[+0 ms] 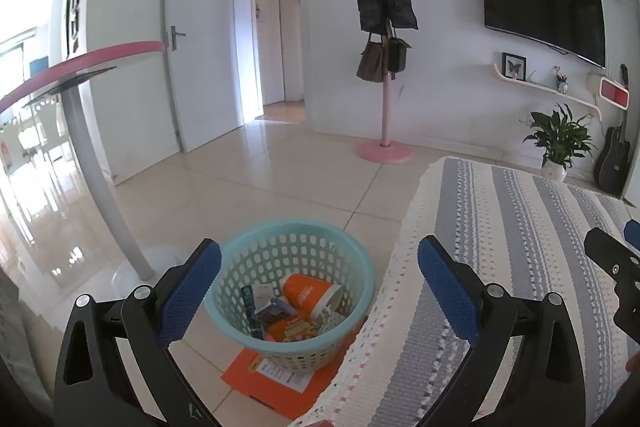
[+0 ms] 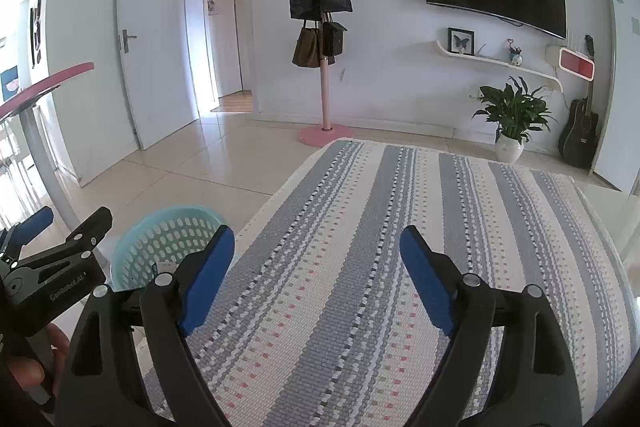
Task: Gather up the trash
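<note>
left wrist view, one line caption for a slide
Open left gripper above a teal basket holding an orange cup and wrappers.

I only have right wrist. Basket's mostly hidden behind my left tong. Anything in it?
Observer: Yes. Left wrist view shows the teal basket holding an orange cup lying on its side, plus small boxes and wrappers.
Operator: Anything under or around it?
Observer: It stands on a flat orange sheet on the floor tiles, right beside the striped cloth's edge.
Operator: Left tongs holding anything?
Observer: No. Left tongs are open and empty, above the basket.
</note>
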A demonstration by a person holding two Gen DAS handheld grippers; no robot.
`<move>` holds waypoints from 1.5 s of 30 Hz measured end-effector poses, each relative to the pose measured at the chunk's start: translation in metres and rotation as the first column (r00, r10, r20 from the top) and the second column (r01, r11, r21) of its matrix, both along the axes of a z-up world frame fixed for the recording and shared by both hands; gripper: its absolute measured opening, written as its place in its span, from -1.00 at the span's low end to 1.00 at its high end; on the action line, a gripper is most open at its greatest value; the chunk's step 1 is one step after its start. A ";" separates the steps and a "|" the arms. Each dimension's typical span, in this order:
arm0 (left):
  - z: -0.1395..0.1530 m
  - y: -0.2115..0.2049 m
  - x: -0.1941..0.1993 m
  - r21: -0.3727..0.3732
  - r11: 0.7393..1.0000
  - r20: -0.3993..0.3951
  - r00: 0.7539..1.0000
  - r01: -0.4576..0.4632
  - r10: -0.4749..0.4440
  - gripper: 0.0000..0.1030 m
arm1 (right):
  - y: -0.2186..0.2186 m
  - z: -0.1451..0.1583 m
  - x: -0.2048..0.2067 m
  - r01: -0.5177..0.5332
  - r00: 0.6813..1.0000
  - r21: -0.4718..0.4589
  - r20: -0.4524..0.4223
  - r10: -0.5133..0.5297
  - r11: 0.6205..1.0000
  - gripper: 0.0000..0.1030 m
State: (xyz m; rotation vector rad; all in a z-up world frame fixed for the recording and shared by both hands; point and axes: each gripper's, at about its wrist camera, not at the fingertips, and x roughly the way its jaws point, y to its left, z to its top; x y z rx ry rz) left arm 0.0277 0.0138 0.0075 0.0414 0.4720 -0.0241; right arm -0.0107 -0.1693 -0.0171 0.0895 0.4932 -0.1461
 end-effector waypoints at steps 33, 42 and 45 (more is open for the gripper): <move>-0.004 -0.010 -0.002 0.052 0.999 0.022 1.000 -0.010 0.009 0.85 | -0.005 0.004 -0.007 0.006 0.999 0.014 0.037 -0.006 1.000 0.57; -0.003 -0.008 -0.004 0.050 0.999 0.026 1.000 -0.008 0.007 0.85 | -0.004 0.007 -0.012 0.001 0.999 0.010 0.050 -0.002 1.000 0.57; -0.002 -0.008 -0.004 0.047 0.999 0.025 1.000 -0.004 0.003 0.85 | -0.003 0.006 -0.011 -0.003 0.999 0.006 0.046 0.003 1.000 0.57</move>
